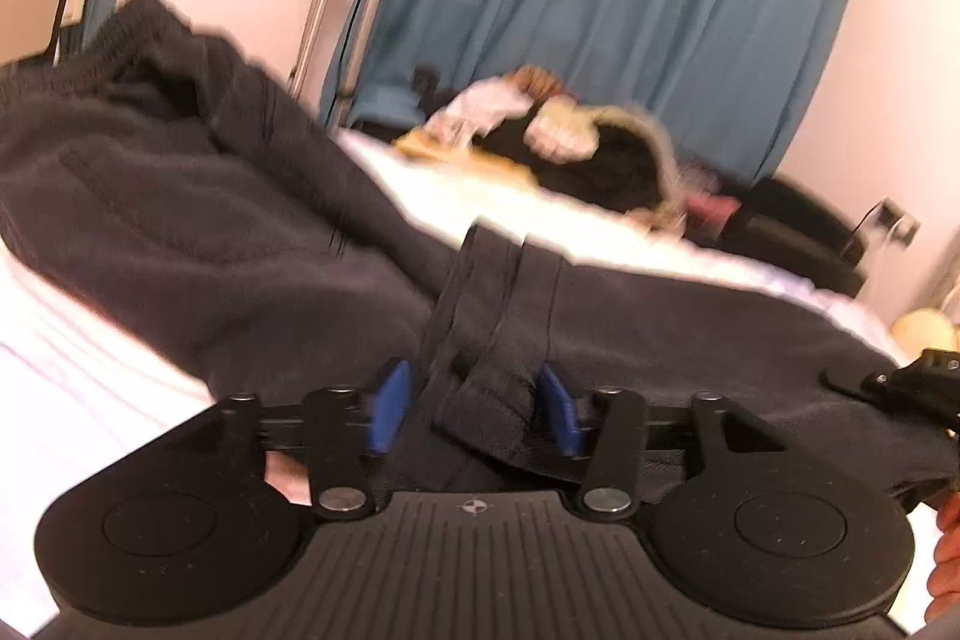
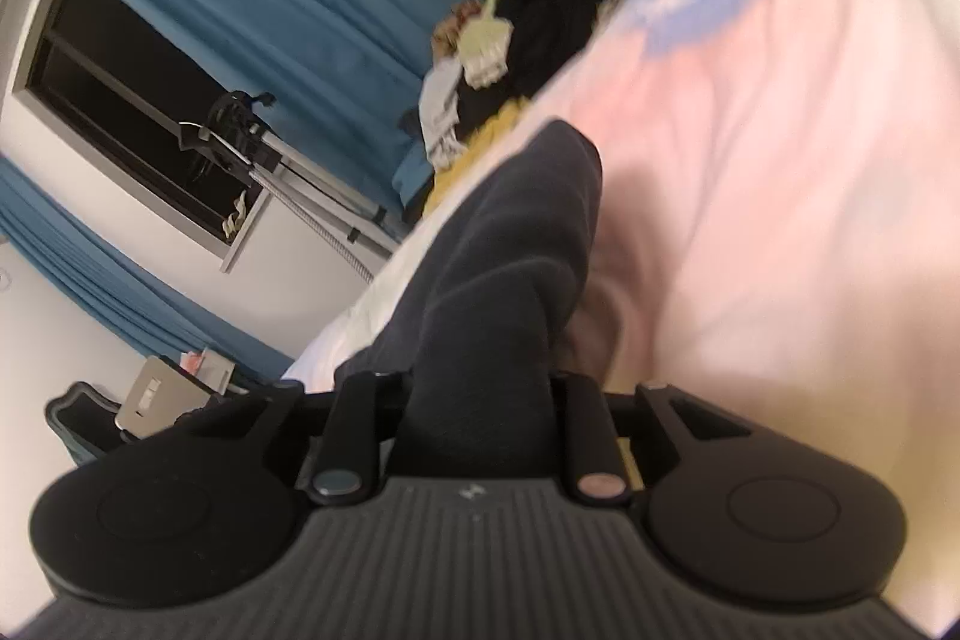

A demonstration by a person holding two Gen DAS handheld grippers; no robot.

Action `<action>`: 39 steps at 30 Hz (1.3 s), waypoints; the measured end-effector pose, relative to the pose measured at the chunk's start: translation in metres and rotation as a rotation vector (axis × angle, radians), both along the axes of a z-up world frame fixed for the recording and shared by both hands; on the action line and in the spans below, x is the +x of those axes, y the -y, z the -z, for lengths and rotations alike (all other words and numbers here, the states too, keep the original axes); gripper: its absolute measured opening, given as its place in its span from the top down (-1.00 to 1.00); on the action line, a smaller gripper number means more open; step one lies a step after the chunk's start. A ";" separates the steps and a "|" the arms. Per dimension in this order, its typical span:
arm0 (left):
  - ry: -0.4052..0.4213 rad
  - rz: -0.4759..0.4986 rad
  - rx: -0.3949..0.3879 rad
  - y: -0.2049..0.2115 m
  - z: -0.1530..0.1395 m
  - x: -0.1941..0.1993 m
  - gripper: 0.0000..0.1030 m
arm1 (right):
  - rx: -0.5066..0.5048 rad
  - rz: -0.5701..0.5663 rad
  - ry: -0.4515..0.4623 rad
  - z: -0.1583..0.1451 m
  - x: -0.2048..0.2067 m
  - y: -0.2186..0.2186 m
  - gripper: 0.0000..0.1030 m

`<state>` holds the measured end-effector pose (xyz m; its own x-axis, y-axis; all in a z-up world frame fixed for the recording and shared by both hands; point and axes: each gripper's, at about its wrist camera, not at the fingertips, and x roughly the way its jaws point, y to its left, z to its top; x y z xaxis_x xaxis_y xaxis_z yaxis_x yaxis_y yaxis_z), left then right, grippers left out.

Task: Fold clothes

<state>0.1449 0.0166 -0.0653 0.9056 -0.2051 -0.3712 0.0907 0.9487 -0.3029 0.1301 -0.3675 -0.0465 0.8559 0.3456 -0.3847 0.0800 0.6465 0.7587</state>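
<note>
The dark navy knitted fleece garment (image 1: 198, 220) lay rumpled on the white bed sheet (image 1: 78, 382), stretching toward ten o'clock. The left gripper (image 1: 474, 400) was clamped on a bunched hem; the right gripper (image 2: 480, 400) pinched another fold (soft, floppy, probably light).

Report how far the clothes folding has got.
Done: nothing looks folded yet; no neat stack shows. In hand: the left gripper is shut on a bunched edge of the dark garment, which sprawls over the bed, and the right gripper pinches another part of it. Left: folding this garment, then the heap of clothes at the bed's far side.
</note>
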 end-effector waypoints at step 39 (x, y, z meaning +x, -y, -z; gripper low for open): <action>-0.111 0.373 0.346 0.196 -0.009 -0.027 -0.79 | -0.376 0.223 0.270 -0.159 -0.146 0.099 0.56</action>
